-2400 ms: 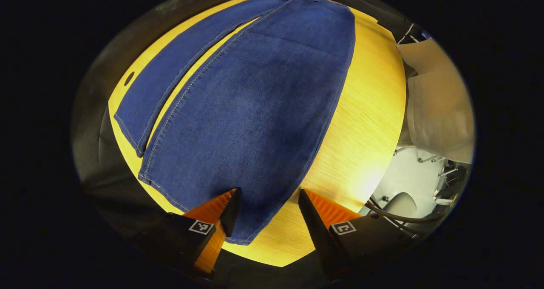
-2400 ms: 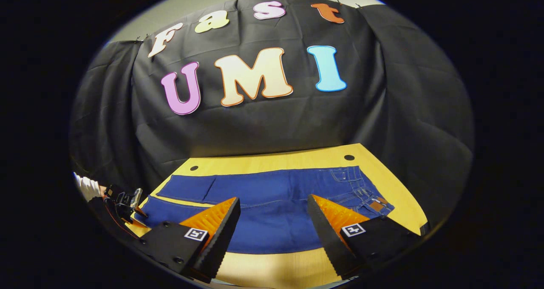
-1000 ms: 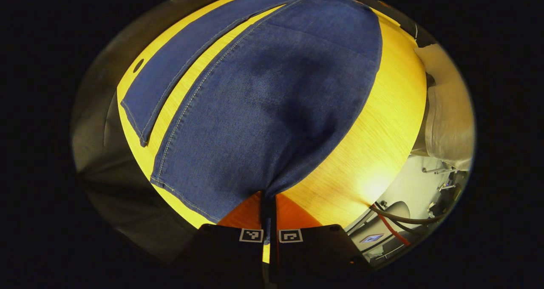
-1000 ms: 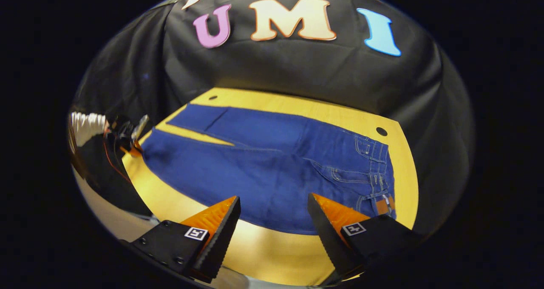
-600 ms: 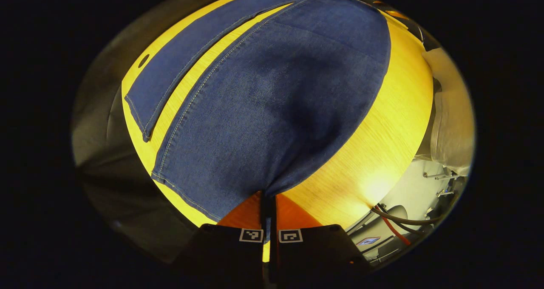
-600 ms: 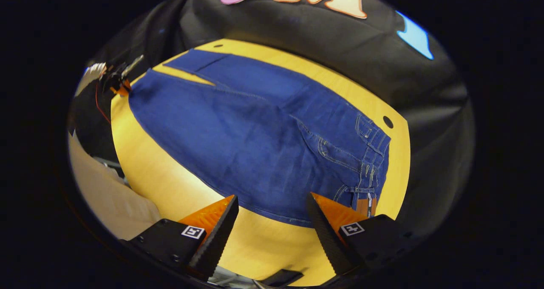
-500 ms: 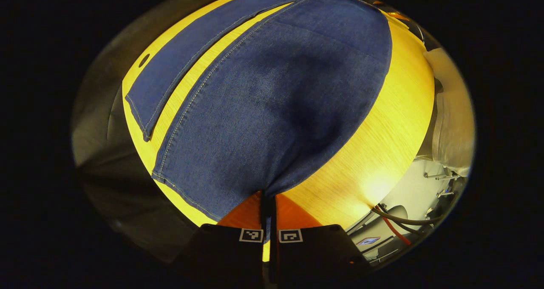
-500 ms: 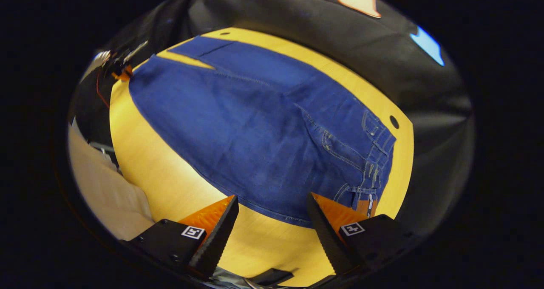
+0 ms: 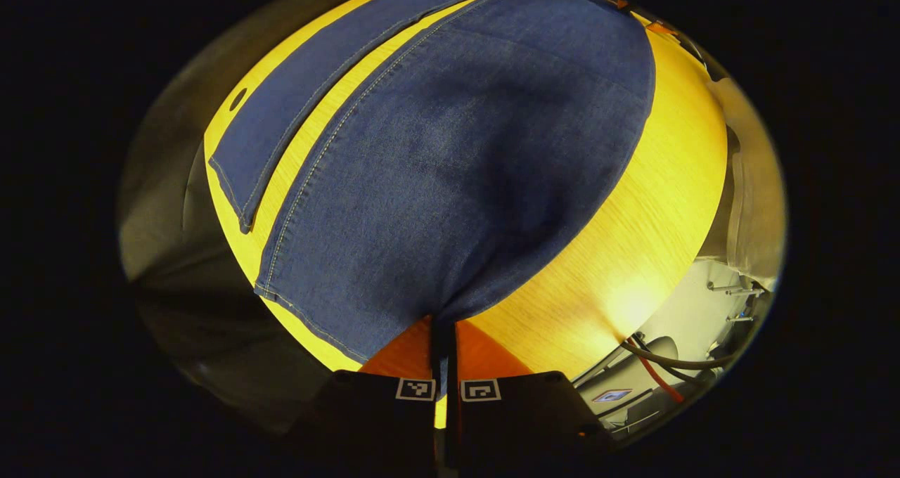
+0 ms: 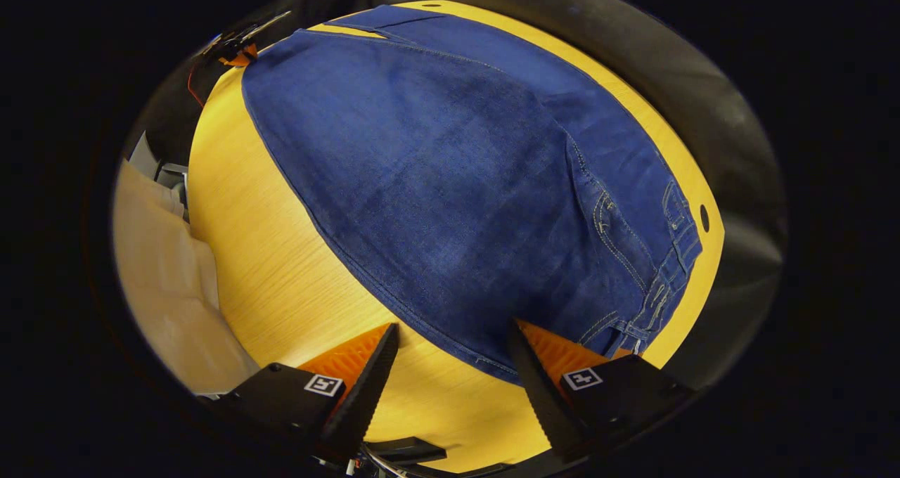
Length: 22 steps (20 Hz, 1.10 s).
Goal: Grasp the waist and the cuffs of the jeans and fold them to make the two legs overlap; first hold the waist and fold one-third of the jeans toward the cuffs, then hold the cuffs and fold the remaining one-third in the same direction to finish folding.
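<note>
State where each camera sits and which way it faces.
Left gripper view: rides the left gripper at the cuff end, looking along the jeans toward the waist; its own fingers are shut on a cuff.
Right gripper view: rides the right gripper near the waist, looking down the jeans toward the cuffs; its own fingers are open above the table.
Shared: jeans, table, and the left gripper, seen far off in the right gripper view.

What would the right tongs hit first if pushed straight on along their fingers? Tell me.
Most likely the jeans. The right tongs stand open over bare table, with the near hem and waist corner just ahead between the fingers. Depth is unclear, so they could touch the wood first.
</note>
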Available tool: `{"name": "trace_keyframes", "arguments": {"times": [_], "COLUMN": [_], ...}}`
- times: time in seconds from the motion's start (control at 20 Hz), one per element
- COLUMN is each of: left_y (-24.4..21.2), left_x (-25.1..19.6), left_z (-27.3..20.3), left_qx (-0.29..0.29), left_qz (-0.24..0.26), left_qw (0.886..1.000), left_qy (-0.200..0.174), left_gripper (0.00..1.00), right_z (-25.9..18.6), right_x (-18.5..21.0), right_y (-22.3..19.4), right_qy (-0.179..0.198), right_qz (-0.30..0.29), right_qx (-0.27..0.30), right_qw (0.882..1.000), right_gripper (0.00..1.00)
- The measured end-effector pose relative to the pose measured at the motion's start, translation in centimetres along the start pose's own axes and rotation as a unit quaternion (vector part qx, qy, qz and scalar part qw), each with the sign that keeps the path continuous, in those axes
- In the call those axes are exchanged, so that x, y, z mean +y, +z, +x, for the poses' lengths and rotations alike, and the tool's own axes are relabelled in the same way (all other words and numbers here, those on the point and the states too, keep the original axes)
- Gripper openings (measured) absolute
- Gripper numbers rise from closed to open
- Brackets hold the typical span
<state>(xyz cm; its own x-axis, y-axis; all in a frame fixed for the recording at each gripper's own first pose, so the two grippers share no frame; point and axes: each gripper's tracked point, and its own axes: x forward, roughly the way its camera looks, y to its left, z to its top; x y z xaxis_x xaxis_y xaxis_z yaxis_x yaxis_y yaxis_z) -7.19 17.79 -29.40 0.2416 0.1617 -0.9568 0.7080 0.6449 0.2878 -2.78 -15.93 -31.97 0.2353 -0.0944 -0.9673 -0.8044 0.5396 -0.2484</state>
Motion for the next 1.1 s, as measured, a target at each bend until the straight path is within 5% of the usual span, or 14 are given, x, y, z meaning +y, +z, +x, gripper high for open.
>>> {"name": "trace_keyframes", "arguments": {"times": [0.2, 0.25, 0.3, 0.5, 0.65, 0.7, 0.75, 0.95, 1.1], "left_y": [0.0, 0.0, 0.0, 0.0, 0.1, 0.1, 0.1, 0.2, 0.1], "left_x": [0.0, 0.0, 0.0, 0.0, -0.1, -0.1, -0.1, 0.1, 0.1], "left_z": [0.0, 0.0, 0.0, 0.0, 0.0, 0.1, 0.1, 0.1, -0.2], "left_qx": [0.007, 0.009, 0.010, 0.019, 0.018, 0.016, 0.015, 0.014, 0.026], "left_qz": [-0.004, -0.007, -0.009, -0.011, -0.022, -0.028, -0.035, -0.044, -0.051], "left_qw": [1.000, 1.000, 1.000, 1.000, 1.000, 0.999, 0.999, 0.999, 0.998], "left_qy": [0.000, 0.000, 0.000, 0.001, -0.002, -0.004, -0.007, -0.014, -0.032], "left_gripper": [0.00, 0.00, 0.00, 0.00, 0.00, 0.00, 0.00, 0.00, 0.00], "right_z": [0.2, 0.3, 0.4, 0.6, 0.9, 0.9, 0.8, 0.8, 0.5], "right_x": [0.6, 0.5, 0.5, 0.1, -1.4, -1.9, -2.2, -2.7, -2.6], "right_y": [0.3, 0.2, 0.2, 0.3, 0.8, 1.2, 1.2, 1.3, 1.2], "right_qy": [0.037, 0.039, 0.038, 0.037, 0.033, 0.031, 0.027, 0.022, 0.012], "right_qz": [-0.002, -0.001, 0.000, 0.003, 0.006, 0.005, 0.006, 0.054, 0.096], "right_qx": [0.007, 0.012, 0.014, 0.030, 0.034, 0.032, 0.032, 0.022, 0.032], "right_qw": [0.999, 0.999, 0.999, 0.999, 0.999, 0.999, 0.999, 0.998, 0.995], "right_gripper": [0.91, 0.82, 0.89, 0.82, 0.53, 0.51, 0.34, 0.05, 0.03]}}
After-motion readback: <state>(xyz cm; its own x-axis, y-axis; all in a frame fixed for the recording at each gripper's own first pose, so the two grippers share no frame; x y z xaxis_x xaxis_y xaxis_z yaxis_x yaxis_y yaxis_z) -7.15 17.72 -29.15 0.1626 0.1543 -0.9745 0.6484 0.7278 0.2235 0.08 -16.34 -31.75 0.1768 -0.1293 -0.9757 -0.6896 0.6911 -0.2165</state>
